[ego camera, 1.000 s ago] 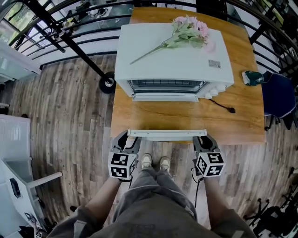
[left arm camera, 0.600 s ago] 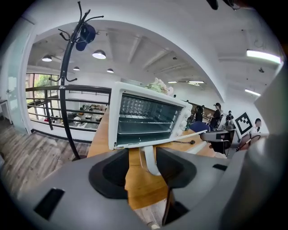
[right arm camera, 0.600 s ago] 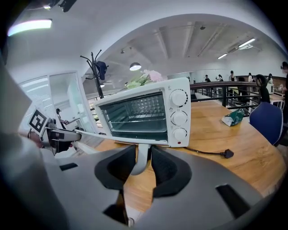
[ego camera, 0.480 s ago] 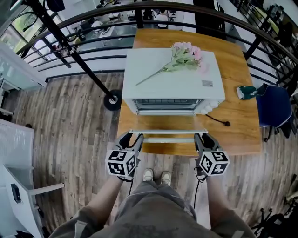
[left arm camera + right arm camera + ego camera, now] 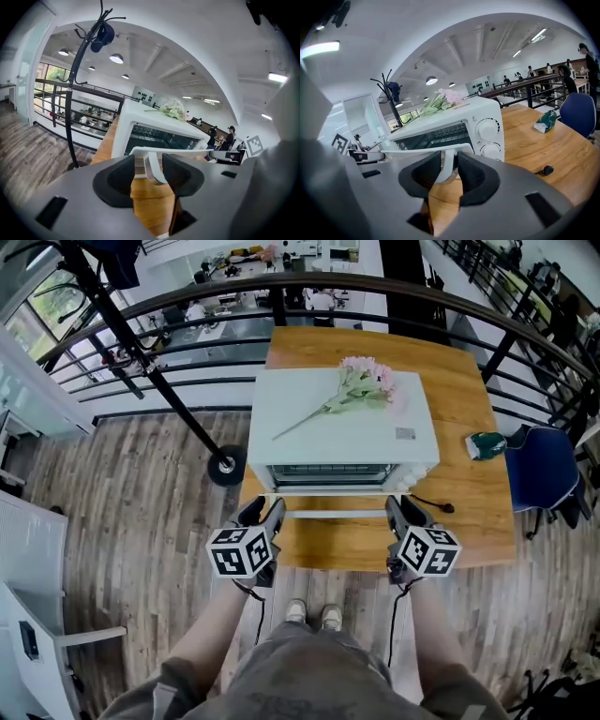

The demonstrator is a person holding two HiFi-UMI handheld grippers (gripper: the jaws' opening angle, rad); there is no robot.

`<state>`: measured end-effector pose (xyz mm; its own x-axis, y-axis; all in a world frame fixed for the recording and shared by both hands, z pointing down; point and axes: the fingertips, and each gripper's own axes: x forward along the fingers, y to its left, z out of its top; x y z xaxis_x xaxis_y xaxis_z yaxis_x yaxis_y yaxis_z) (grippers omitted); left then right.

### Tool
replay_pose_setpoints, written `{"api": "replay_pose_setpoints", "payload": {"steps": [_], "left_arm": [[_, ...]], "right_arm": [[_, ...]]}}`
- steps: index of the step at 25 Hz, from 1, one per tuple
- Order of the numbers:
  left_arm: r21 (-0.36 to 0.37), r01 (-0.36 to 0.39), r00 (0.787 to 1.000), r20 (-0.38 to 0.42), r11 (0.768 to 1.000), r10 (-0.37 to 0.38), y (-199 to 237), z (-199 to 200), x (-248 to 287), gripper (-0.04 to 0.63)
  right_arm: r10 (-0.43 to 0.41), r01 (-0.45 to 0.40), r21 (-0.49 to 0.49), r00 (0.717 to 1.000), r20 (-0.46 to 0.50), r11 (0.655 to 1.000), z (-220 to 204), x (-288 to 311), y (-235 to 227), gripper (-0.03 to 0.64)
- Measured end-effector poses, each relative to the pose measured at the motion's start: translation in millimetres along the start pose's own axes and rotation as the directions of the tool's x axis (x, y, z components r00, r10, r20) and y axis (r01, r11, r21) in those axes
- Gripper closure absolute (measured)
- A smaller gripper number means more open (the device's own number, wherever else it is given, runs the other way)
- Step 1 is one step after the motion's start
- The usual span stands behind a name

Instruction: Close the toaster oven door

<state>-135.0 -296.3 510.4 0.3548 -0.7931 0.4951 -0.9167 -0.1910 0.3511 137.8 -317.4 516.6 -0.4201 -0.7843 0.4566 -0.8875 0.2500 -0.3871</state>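
A white toaster oven stands on the wooden table with pink flowers lying on its top. Its door is partly raised, and the white handle bar faces me. My left gripper is at the handle's left end. Its jaws are open around the handle's leg, with a gap on one side. My right gripper is at the right end. The other leg sits close between its pads, and those jaws have just been opening.
A black plug lies on the table right of the oven, with a green packet farther right. A blue chair stands beside the table. A black railing curves behind it, and a coat stand's base is on the floor at the left.
Both grippers have risen and moved toward the oven with the handle between their jaws. The door has swung up from lying flat to partly raised.
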Motion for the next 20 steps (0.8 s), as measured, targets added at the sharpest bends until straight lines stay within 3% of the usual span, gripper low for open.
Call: {"api": "replay_pose_setpoints", "payload": {"steps": [6,14,17,20], "left_arm": [[-0.062,0.031,0.997,0.079,0.998,-0.027,4.0,23.2,12.0,0.391],[-0.098,0.04,0.997,0.065,0.994,-0.033,6.1,32.4,20.9,0.391],[-0.083,0.024,0.998,0.062,0.996,-0.019,6.6,32.9,19.2,0.391],[-0.024,-0.005,0.997,0.071,1.0,0.007,5.2,35.5,13.8,0.405]], "right_arm": [[-0.003,0.0,0.072,0.999,0.037,0.997,22.3,14.9,-2.4,0.488],[-0.037,0.036,0.041,0.999,0.026,0.999,32.7,23.4,-4.2,0.486],[-0.051,0.051,0.015,0.999,0.014,0.999,33.0,21.9,-2.2,0.485],[-0.049,0.049,0.014,0.999,0.02,0.999,32.9,16.8,0.3,0.485]]}}
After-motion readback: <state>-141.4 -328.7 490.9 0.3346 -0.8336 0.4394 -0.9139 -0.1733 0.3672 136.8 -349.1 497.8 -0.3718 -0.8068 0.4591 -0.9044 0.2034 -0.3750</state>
